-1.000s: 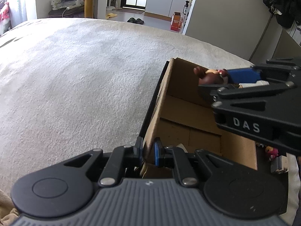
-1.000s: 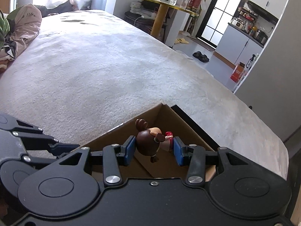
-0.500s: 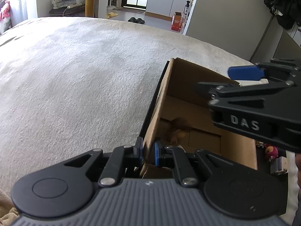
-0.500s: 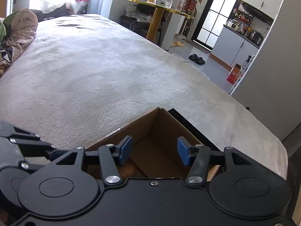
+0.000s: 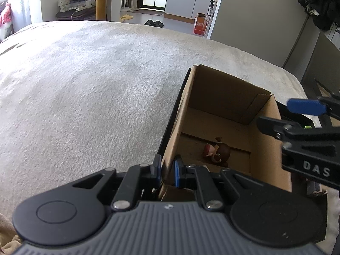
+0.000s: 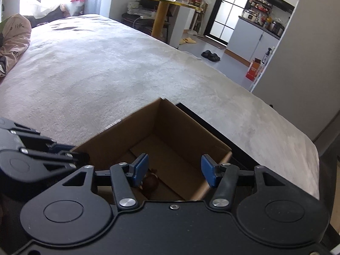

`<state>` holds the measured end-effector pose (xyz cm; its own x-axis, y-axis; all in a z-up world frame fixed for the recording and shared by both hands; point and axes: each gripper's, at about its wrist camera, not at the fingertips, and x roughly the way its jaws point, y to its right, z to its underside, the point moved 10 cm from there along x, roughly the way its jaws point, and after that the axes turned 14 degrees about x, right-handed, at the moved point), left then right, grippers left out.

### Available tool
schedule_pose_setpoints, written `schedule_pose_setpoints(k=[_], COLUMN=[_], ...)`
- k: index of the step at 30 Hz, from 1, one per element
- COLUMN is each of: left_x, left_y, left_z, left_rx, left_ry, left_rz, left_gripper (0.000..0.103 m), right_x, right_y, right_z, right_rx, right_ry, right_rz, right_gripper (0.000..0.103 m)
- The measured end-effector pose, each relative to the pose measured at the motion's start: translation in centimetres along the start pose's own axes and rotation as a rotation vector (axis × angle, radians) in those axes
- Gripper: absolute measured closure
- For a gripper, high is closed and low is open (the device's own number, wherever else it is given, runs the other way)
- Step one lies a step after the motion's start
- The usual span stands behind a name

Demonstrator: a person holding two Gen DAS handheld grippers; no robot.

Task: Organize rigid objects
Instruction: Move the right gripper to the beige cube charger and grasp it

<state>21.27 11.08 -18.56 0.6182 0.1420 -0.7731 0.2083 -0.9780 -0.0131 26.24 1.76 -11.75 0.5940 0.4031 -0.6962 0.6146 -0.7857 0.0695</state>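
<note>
An open cardboard box (image 5: 231,97) stands on a beige bed cover. My left gripper (image 5: 166,170) is shut on the box's near left wall. A small brown-haired doll figure (image 5: 218,152) lies on the box floor. My right gripper (image 6: 173,169) is open and empty above the box, with the doll (image 6: 149,183) just below its left finger. The right gripper also shows at the right edge of the left wrist view (image 5: 306,116). The box shows in the right wrist view too (image 6: 176,131).
A black tray or lid (image 5: 170,123) lies under the box's left side. Small toys (image 5: 314,188) lie to the right of the box. The bed cover (image 5: 85,89) stretches far to the left. A pillow (image 6: 12,38) lies at the far left.
My right gripper opened and let go of the doll, which dropped to the box floor. The right gripper then drew back and up. My left gripper kept its hold on the box wall.
</note>
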Motion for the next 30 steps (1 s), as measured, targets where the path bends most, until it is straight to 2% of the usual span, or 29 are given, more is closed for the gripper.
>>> schedule_pose_setpoints(k=[18, 30], left_x=[-0.2, -0.4], left_y=[0.3, 0.5], left_z=[-0.1, -0.1], left_rx=[0.021, 0.033], left_ry=[-0.005, -0.007], left_rz=[-0.023, -0.041], left_gripper=[0.092, 0.092], right_x=[-1.7, -3.3], right_y=[6.3, 11.9], right_z=[4.6, 9.1], right_rx=[0.136, 0.247], right_ry=[-0.055, -0.098], right_rz=[0.101, 0.191], right_gripper=[0.047, 0.047])
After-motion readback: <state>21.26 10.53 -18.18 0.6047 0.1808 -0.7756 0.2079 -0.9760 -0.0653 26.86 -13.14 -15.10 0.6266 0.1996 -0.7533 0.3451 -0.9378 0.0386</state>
